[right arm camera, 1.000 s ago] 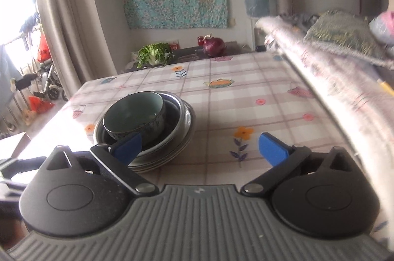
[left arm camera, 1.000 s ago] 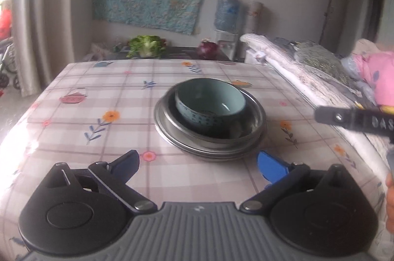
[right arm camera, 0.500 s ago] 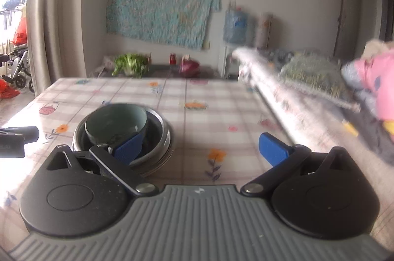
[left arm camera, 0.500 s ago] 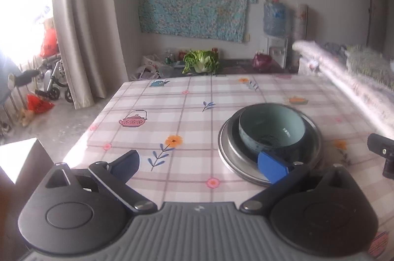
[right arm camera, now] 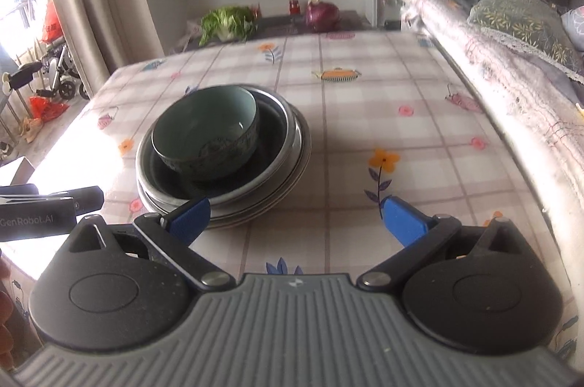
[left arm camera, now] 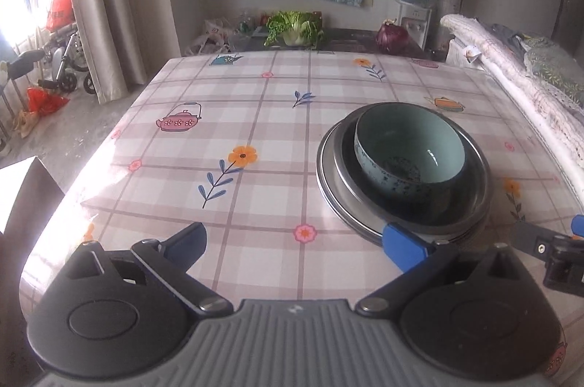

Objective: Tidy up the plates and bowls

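**Left wrist view: dishes stacked, both grippers empty**

Left wrist view shows the pale blue ceramic bowl point(left arm camera: 408, 149) nested in the stack of round steel plates point(left arm camera: 403, 204) on the checked floral tabletop point(left arm camera: 255, 117). The left gripper point(left arm camera: 295, 242) and right gripper point(right arm camera: 295, 217) hold nothing, fingers spread apart. Stacking looks complete; no other dishes are visible.

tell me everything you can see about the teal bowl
The teal bowl looks like glazed ceramic: smooth pale teal inside, with a dark speckled pattern on the outer wall. It is round, deep, upright and empty, sitting inside the top of the stacked metal plates on the checked tablecloth. Only the plate beneath touches it; neither gripper does.
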Demonstrator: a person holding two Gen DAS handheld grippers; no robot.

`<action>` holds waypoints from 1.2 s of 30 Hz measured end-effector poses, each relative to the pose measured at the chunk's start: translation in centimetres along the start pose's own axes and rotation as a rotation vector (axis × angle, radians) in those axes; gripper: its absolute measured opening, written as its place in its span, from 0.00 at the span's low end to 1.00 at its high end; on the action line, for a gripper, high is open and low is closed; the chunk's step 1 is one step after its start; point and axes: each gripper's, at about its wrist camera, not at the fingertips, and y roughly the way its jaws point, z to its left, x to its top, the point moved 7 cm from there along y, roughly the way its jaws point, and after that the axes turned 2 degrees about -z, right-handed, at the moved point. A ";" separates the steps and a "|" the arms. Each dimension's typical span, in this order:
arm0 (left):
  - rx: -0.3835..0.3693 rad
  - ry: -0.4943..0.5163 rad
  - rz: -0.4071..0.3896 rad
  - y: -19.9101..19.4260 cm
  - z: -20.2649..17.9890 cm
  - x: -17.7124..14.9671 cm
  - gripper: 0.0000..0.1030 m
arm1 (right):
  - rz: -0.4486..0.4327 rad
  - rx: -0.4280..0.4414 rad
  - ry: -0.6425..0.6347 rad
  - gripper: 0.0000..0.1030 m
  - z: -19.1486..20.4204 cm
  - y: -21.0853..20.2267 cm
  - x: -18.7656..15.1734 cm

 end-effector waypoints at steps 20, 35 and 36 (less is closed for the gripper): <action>-0.022 0.021 0.103 0.7 -0.6 -0.9 1.00 | 0.022 -0.015 -0.026 0.99 0.4 0.1 0.3; -0.058 0.027 0.135 0.9 -1.0 -1.6 1.00 | 0.029 -0.031 -0.033 0.99 0.2 0.1 0.4; -0.064 0.028 0.137 0.9 -1.1 -1.6 1.00 | 0.031 -0.032 -0.035 0.99 0.2 0.1 0.3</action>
